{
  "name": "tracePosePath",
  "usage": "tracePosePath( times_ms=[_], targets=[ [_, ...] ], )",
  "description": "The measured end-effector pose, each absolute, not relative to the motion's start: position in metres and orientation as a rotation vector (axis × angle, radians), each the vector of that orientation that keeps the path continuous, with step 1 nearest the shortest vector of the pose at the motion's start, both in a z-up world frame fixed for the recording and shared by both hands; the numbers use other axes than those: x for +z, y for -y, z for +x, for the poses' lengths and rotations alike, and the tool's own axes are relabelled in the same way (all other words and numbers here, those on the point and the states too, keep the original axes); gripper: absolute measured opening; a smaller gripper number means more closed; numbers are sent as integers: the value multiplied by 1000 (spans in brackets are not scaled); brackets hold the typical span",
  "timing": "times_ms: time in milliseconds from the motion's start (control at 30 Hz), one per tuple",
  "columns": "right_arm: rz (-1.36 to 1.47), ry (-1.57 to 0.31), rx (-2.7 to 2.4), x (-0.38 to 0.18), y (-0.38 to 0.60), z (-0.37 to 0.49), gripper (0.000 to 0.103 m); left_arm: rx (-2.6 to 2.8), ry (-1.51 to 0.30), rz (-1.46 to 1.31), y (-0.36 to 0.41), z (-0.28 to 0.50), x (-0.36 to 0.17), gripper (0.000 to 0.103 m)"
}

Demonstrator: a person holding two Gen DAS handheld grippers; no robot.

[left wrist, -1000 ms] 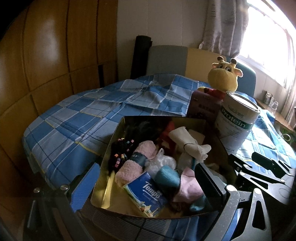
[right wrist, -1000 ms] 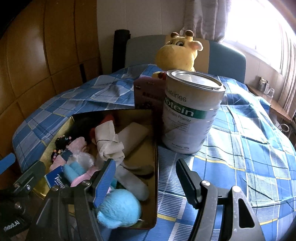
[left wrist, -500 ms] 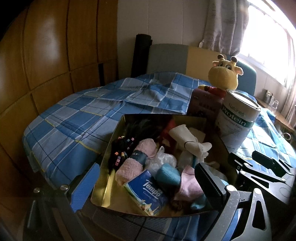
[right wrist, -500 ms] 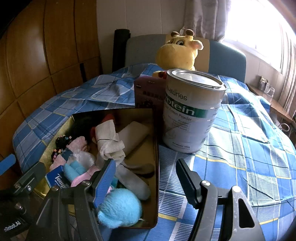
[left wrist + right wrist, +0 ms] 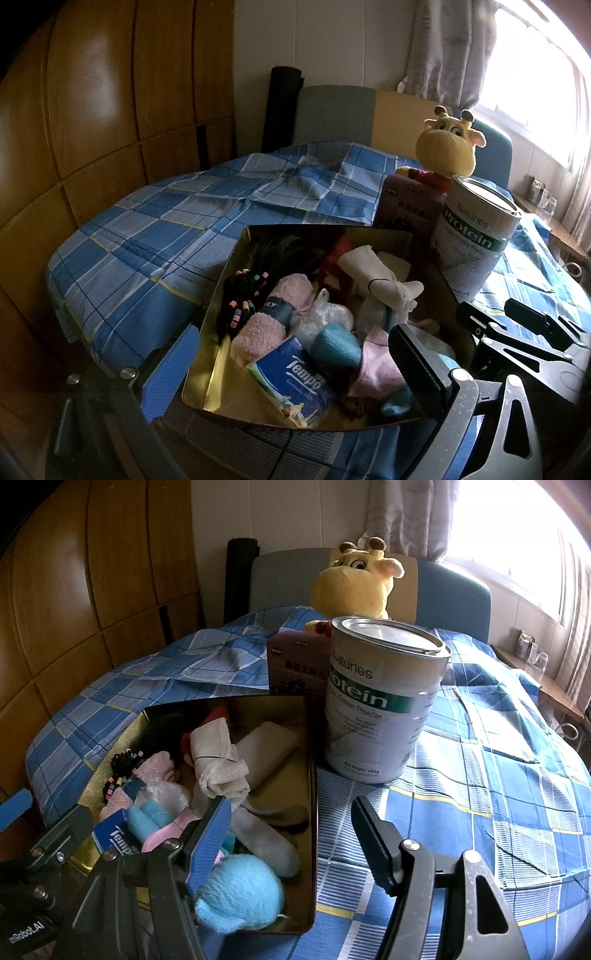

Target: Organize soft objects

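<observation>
A gold metal tin [image 5: 212, 325] [image 5: 312, 775] on the blue checked bedspread holds soft things: a pink rolled towel [image 5: 275, 317], a Tempo tissue pack [image 5: 295, 380], a white gauze bundle [image 5: 384, 280] [image 5: 218, 753], a grey sock [image 5: 266, 838], a light blue fuzzy ball [image 5: 240, 893] and hair ties [image 5: 243, 295]. My left gripper [image 5: 291, 369] is open and empty, its jaws straddling the tin's near end. My right gripper [image 5: 291, 834] is open and empty, over the tin's right rim.
A yellow plush giraffe [image 5: 447, 147] [image 5: 354, 583] sits behind a maroon box [image 5: 408, 210] [image 5: 295, 664] and a large protein powder can [image 5: 476, 240] [image 5: 384, 701] right of the tin. A wooden wardrobe stands left, a window right.
Both grippers have drawn back slightly from the tin; the view shifts a little. Nothing was grasped or moved.
</observation>
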State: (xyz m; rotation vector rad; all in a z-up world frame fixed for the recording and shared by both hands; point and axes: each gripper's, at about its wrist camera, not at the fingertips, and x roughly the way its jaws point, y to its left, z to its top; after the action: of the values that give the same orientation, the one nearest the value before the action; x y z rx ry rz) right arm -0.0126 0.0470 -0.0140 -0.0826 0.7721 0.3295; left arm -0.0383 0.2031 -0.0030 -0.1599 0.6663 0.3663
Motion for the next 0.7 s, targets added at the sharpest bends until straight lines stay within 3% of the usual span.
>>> tracePosePath(
  times_ms=[700],
  targets=[
    [-78, -775, 329, -15, -46, -13, 68, 366, -671, -156, -204, -39, -3, 103]
  ],
)
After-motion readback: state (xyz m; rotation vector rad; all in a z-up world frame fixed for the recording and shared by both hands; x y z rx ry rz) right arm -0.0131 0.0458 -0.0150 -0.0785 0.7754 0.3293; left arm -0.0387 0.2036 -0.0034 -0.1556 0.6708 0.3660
